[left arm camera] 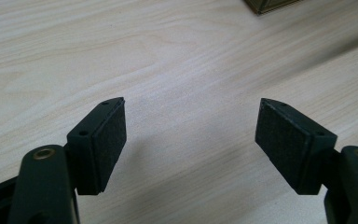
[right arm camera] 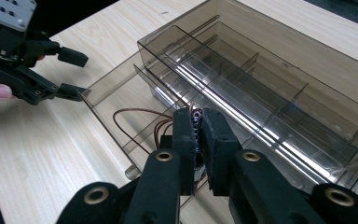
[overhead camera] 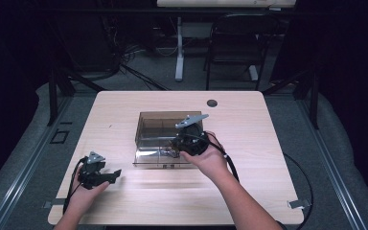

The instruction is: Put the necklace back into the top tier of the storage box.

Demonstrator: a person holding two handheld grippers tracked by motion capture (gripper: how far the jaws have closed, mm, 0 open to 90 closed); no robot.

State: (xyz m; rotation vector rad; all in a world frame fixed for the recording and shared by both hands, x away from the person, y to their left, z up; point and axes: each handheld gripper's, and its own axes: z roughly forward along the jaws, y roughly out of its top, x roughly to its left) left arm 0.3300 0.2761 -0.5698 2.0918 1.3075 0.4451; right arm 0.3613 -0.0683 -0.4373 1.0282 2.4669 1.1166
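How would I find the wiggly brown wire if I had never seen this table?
Look at the wooden table, then the smoky see-through box in its middle. Its drawer is pulled out at the front, and the thin brown wire loops on the drawer floor, just ahead of the right gripper. Everything around it is straight clear plastic; only the wire curls.

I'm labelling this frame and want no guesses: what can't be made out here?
- Small item pinched in the right claw: its black jaws cover it in the right gripper view; too small in the high view.
- Where the brown wires end: hidden behind those jaws.
- Organizer box: cut off by the left gripper view's top edge.
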